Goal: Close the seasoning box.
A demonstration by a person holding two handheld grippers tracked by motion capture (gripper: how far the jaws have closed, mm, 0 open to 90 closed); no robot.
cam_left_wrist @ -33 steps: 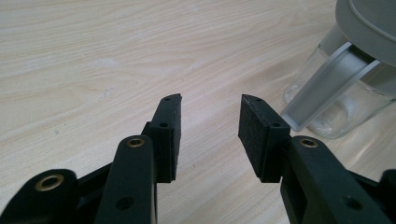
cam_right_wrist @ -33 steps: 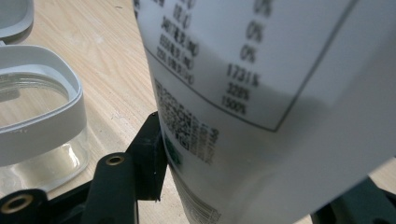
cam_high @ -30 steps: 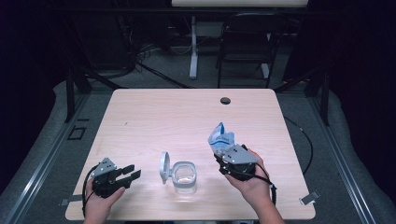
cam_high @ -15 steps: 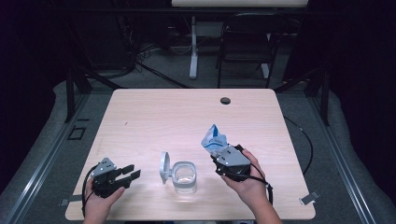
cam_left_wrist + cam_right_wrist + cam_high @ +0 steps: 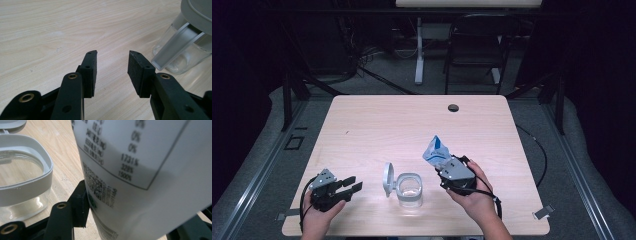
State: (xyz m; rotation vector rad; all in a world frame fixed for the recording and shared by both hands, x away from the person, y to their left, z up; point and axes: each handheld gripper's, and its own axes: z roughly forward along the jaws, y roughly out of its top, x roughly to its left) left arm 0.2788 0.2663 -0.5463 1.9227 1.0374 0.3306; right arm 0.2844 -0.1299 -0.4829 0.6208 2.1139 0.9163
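A blue and white packet (image 5: 435, 150) sticks up out of my right gripper (image 5: 446, 169), which is shut on it just right of the jar. In the right gripper view the packet's (image 5: 140, 170) printed white back stands close before the camera, pressed by the left pad (image 5: 80, 202); the other jaw is mostly hidden. A clear jar (image 5: 410, 188) with a white rim stands near the front edge, its hinged lid (image 5: 388, 179) flipped open to the left. My left gripper (image 5: 348, 187) rests open and empty left of the jar, jaws (image 5: 112, 67) apart above bare wood, the jar (image 5: 183, 47) at the right.
The light wooden table (image 5: 412, 130) has a small dark round cap (image 5: 453, 107) near its far edge. A chair and stand legs sit beyond the table on the dark floor. The person's hands enter from the front edge.
My right gripper has shifted slightly left with the packet, closer to the jar. The left gripper and the jar have stayed in place.
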